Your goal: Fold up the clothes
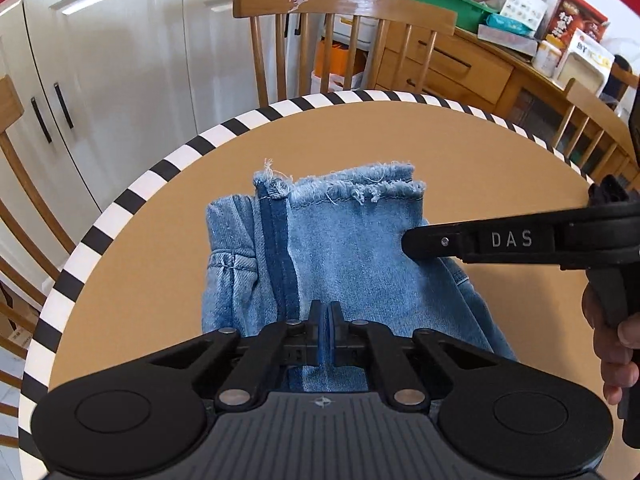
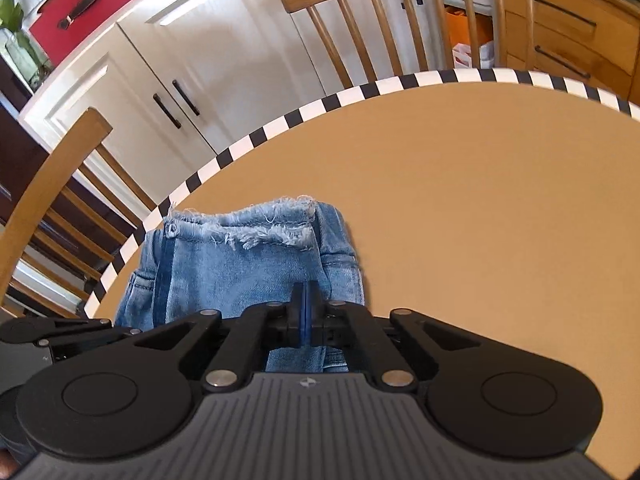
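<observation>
Light blue jeans (image 1: 352, 240) lie folded on the round tan table (image 1: 460, 148), frayed hem towards the far side. In the left wrist view my left gripper (image 1: 328, 312) is shut on the denim near its closer end, blue pads pressed together. My right gripper (image 1: 405, 240) reaches in from the right and is shut on the right edge of the same jeans leg. In the right wrist view the jeans (image 2: 248, 272) sit near the table's left rim, and my right gripper (image 2: 306, 300) is closed on the fabric, which hangs under its fingers.
The table has a black-and-white striped rim (image 1: 132, 196). A wooden chair (image 1: 344, 4) stands at the far side, another chair (image 2: 52, 184) at the left. White cupboards (image 1: 120, 60) and a cluttered wooden sideboard (image 1: 460, 64) are behind. A person's hand (image 1: 612, 340) holds the right gripper.
</observation>
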`<state>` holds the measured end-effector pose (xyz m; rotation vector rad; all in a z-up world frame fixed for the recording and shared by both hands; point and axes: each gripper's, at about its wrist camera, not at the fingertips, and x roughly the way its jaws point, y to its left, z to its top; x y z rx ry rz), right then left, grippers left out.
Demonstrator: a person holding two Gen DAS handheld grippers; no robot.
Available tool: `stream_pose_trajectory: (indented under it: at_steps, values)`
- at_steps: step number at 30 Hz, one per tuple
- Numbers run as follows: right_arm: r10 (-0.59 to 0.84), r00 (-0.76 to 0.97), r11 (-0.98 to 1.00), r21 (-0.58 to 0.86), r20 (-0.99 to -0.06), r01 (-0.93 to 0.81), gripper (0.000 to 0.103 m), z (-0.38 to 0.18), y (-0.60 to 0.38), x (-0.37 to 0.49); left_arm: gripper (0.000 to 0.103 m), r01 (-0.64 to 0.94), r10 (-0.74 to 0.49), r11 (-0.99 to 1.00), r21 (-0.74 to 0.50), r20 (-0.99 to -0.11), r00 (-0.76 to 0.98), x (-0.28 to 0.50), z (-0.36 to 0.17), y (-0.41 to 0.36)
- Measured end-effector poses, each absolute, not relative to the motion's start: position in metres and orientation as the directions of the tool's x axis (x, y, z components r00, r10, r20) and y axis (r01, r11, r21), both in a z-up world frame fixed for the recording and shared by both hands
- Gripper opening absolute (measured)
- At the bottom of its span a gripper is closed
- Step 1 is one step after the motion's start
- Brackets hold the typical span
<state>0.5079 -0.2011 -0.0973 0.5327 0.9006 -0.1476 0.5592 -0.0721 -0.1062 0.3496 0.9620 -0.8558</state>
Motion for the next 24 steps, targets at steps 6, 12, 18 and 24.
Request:
stream_pose_trajectory:
  at_steps: [6, 12, 18, 24]
  values:
    - [0.078, 0.694, 0.89, 0.364, -0.716, 0.275, 0.008, -0.067, -0.184, 0.47, 0.014, 0.768, -0.495, 0.629, -0.118, -0.823, 0.28, 0.54, -0.088, -0.059]
    - [0.092, 0.697, 0.924, 0.322, -0.711, 0.206, 0.008, -0.06, -0.154, 0.404, 0.018, 0.799, -0.531, 0.58, -0.161, -0.818, 0.221, 0.482, -0.078, -0.016]
    - [0.082, 0.647, 0.909, 0.323, -0.758, 0.263, 0.007, -0.091, -0.145, 0.391, 0.018, 0.773, -0.486, 0.618, -0.144, -0.843, 0.231, 0.465, -0.105, -0.007]
    - [0.049, 0.633, 0.909, 0.297, -0.773, 0.292, 0.006, -0.098, -0.137, 0.387, 0.018, 0.764, -0.463, 0.635, -0.116, -0.849, 0.256, 0.463, -0.11, -0.009]
